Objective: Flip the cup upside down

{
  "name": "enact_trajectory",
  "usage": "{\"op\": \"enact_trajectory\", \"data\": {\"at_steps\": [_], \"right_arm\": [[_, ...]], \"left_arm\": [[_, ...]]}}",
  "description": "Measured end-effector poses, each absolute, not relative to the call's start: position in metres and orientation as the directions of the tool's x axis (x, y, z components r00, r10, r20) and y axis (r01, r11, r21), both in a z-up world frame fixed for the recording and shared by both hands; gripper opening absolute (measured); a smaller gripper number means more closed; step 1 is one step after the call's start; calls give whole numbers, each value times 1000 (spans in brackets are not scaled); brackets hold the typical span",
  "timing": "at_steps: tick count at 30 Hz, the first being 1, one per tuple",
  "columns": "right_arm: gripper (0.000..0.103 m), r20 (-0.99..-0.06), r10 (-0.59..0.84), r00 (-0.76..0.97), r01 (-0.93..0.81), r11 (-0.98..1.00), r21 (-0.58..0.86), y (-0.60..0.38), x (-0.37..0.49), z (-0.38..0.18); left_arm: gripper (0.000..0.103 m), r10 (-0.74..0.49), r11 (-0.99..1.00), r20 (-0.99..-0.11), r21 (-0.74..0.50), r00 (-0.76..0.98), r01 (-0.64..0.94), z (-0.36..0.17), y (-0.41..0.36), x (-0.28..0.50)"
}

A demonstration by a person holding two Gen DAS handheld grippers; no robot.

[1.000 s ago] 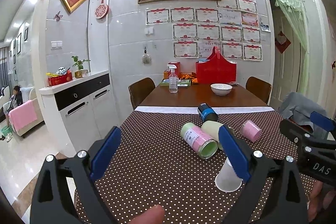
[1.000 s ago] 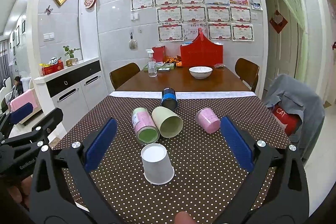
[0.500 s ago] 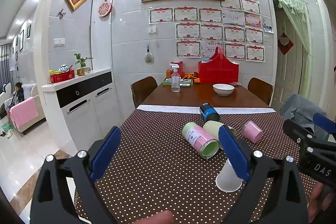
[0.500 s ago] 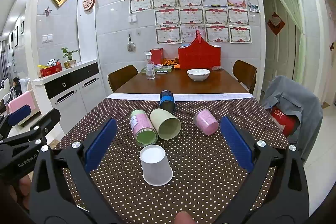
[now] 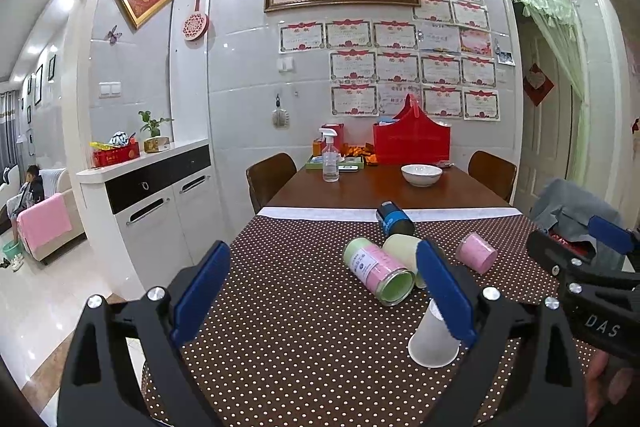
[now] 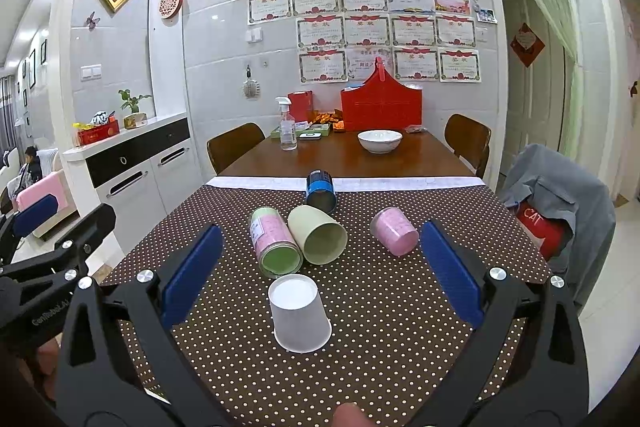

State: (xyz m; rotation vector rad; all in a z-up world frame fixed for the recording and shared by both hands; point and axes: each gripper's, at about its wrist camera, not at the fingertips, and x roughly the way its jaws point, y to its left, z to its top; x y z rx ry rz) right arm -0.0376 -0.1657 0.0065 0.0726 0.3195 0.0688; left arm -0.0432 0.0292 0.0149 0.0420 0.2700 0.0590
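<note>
White paper cup (image 6: 299,315) is sitting rim-down on the dotted counter (image 6: 400,327), so the flip is looking done. Right gripper (image 6: 318,277) is hovering spread around it, left gripper (image 5: 322,293) spread, gripping nothing.

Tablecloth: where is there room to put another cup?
Bare dotted tablecloth lies right of the white paper cup, below the pink cup, and on its left. Crowded: the green can and green cup touch.
</note>
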Motion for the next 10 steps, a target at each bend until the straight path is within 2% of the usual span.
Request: {"op": "enact_trajectory", "data": {"at_steps": [10], "right_arm": [[97, -316, 80, 945, -56, 995, 86, -163, -37, 4]], "left_arm": [[93, 77, 996, -272, 72, 959, -60, 17, 26, -43]]}}
